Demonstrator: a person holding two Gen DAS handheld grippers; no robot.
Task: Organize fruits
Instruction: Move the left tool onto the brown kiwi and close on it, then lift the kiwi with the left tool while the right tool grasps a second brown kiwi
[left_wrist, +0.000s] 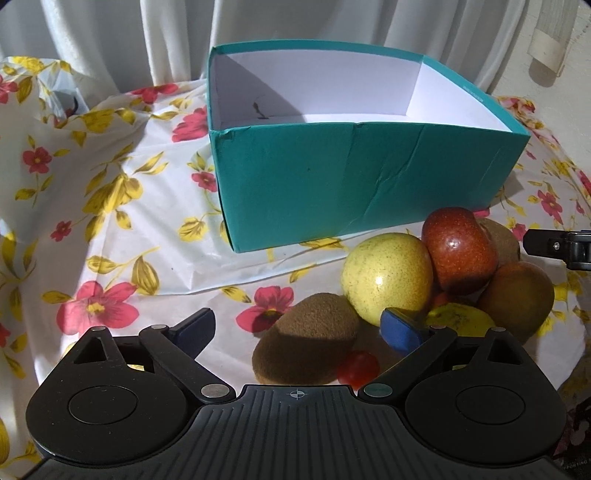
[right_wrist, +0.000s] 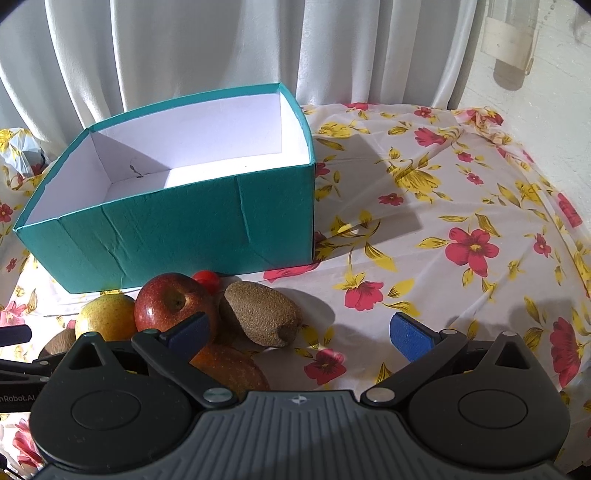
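Note:
A teal box (left_wrist: 332, 184) with a white inside stands open on the floral cloth; it also shows in the right wrist view (right_wrist: 184, 229). In front of it lies a pile of fruit. My left gripper (left_wrist: 299, 328) is open, with a kiwi (left_wrist: 306, 343) between its fingers and a cherry tomato (left_wrist: 358, 367) beside it. A yellow apple (left_wrist: 386, 275), a red apple (left_wrist: 458, 251) and another kiwi (left_wrist: 517, 295) lie right of it. My right gripper (right_wrist: 299, 328) is open and empty, above a kiwi (right_wrist: 262, 314), next to the red apple (right_wrist: 170, 302).
The floral cloth (right_wrist: 461, 206) covers the table, rumpled at the left (left_wrist: 55, 110). White curtains (right_wrist: 221, 55) hang behind the box. An orange-toned fruit (right_wrist: 229, 365) lies under my right gripper's left finger. The right gripper's tip (left_wrist: 554, 245) shows in the left wrist view.

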